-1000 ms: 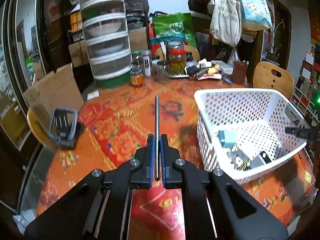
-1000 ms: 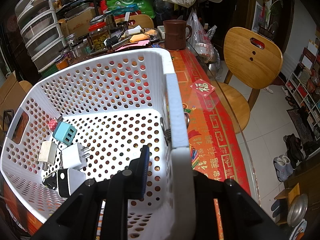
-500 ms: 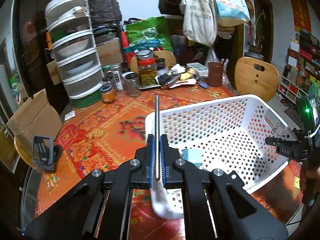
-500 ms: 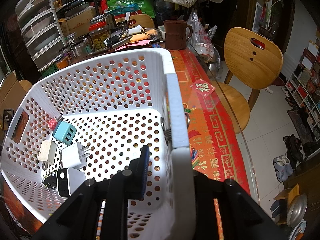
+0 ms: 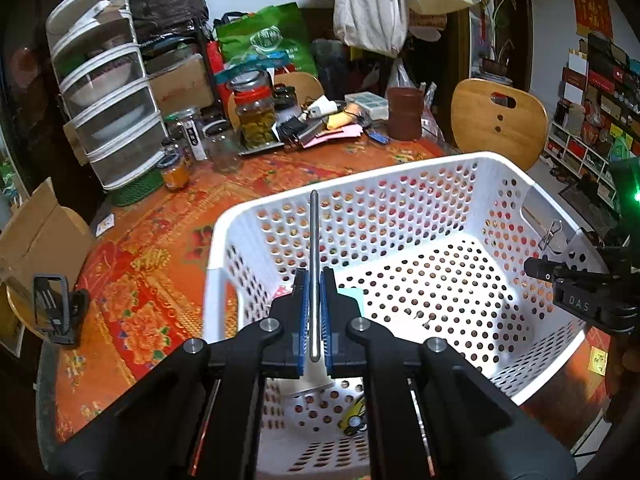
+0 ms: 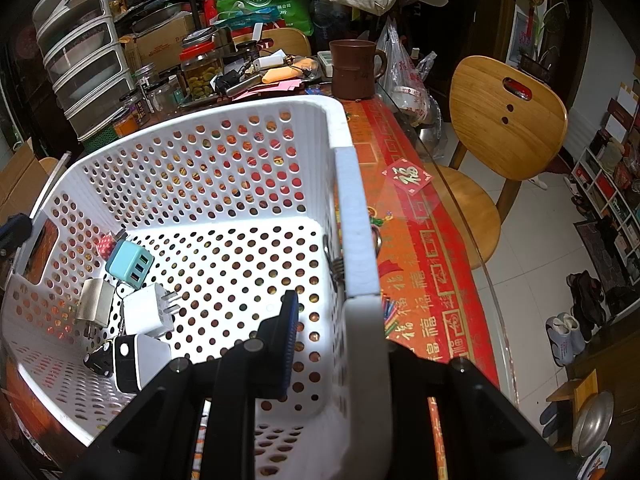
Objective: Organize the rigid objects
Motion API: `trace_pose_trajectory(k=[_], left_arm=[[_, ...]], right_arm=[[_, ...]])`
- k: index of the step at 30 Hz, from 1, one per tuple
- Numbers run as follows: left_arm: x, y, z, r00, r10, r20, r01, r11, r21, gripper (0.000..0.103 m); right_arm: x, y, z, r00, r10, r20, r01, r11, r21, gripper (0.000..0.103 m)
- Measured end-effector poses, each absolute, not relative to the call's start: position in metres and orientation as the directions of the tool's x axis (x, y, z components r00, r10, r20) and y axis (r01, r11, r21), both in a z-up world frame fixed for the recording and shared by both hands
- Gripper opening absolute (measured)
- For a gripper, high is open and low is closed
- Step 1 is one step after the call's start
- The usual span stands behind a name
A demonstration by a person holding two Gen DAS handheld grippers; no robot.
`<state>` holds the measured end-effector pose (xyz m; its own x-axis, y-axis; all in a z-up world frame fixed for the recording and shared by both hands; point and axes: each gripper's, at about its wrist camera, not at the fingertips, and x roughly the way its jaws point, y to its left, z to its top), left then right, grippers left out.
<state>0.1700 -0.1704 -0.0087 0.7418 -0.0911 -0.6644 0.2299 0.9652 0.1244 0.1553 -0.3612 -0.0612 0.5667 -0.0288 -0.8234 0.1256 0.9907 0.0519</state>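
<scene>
The counter (image 5: 168,288), covered in a red patterned cloth, is crowded along its far edge with jars, stacked containers and a brown mug (image 6: 354,68). Most of its near part is taken up by a white perforated basket (image 5: 400,184).

The basket is gripped at its right wall by the right tool (image 6: 340,304): one finger is seen inside the wall, the other is hidden behind it, so the jaws are closed on the rim. The basket appears to be steadied in this way.

In the basket's left corner a small heap of chargers is gathered: a blue one (image 6: 131,266), white ones beside it (image 6: 150,310) and a black-and-white one (image 6: 136,362) nearest the camera. A binder clip (image 5: 551,233) is hung on the right wall.

A thin metal rod (image 5: 314,264) is clamped between the pads of the left tool (image 5: 315,312), whose jaws are closed tight on it. The rod points forward along the fingers and is held above the basket's near left wall, over the interior.

The step in hand is judged to be the delivery of the rod into the basket. For the next move, the left tool would have to be lowered toward the basket floor, clear of the chargers, and its jaws parted so that the rod is laid flat rather than dropped on end.
</scene>
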Motion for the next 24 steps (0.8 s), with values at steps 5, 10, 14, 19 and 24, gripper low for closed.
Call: trace_pose_trajectory(k=[5,10,14,19,24], left_arm=[[0.176,-0.18,-0.022,0.724,-0.09,-0.683,0.243,0.961,0.131,0.005],[0.183,-0.183,-0.033,0.708,-0.093,-0.7,0.243,0.963,0.118,0.005],[0.183,-0.183,-0.037,0.713,-0.089,-0.695,0.24,0.963,0.124,0.008],[0.172,-0.179,-0.028,0.764,-0.084,-0.639,0.225,0.964,0.142,0.102],[0.159,-0.175,-0.014,0.789,-0.098,-0.606,0.233,0.961,0.147,0.102]], right_arm=[[0.155,-0.361,-0.061,0.567,-0.029,-0.823,0.126,0.991,0.052,0.021],[0.155,-0.361,-0.061,0.567,-0.029,-0.823,0.126,0.991,0.052,0.021],[0.156,-0.361,-0.061,0.567,-0.029,-0.823,0.127,0.991,0.052,0.021],[0.155,-0.361,-0.061,0.566,-0.029,-0.824,0.127,0.991,0.052,0.021],[0.155,-0.36,-0.061,0.565,-0.03,-0.825,0.127,0.991,0.051,0.021]])
